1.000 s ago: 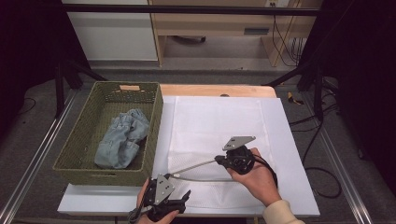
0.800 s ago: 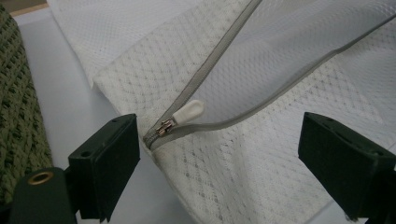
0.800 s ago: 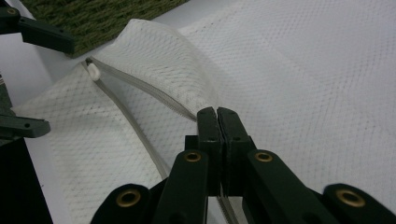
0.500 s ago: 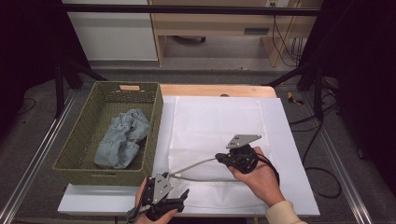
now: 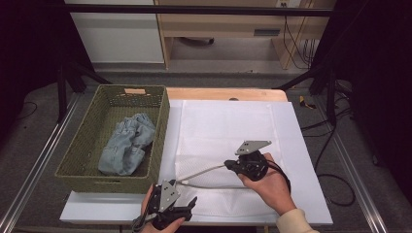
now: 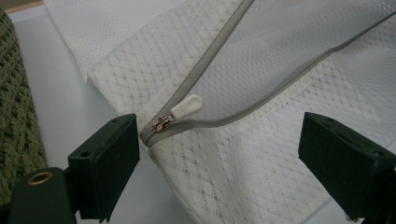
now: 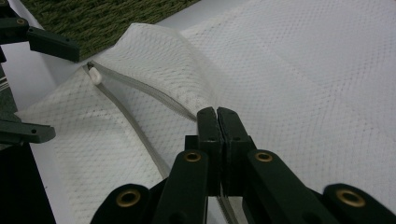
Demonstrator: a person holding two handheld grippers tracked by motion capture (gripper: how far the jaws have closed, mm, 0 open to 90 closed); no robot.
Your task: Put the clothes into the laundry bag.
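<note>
- The right gripper covers the zipper edge of the mesh bag where its jaws meet.
- The jeans are crumpled in the basket, their shape unclear.
- The left gripper is partly cut by the bottom edge.

Green wicker basket sat at table's left w/ crumpled blue jeans inside. Wooden shelf unit stood far behind, cables hanging at right.

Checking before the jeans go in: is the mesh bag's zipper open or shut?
Open. The two zipper edges spread apart from the white pull, and the right gripper pinches one edge up.
</note>
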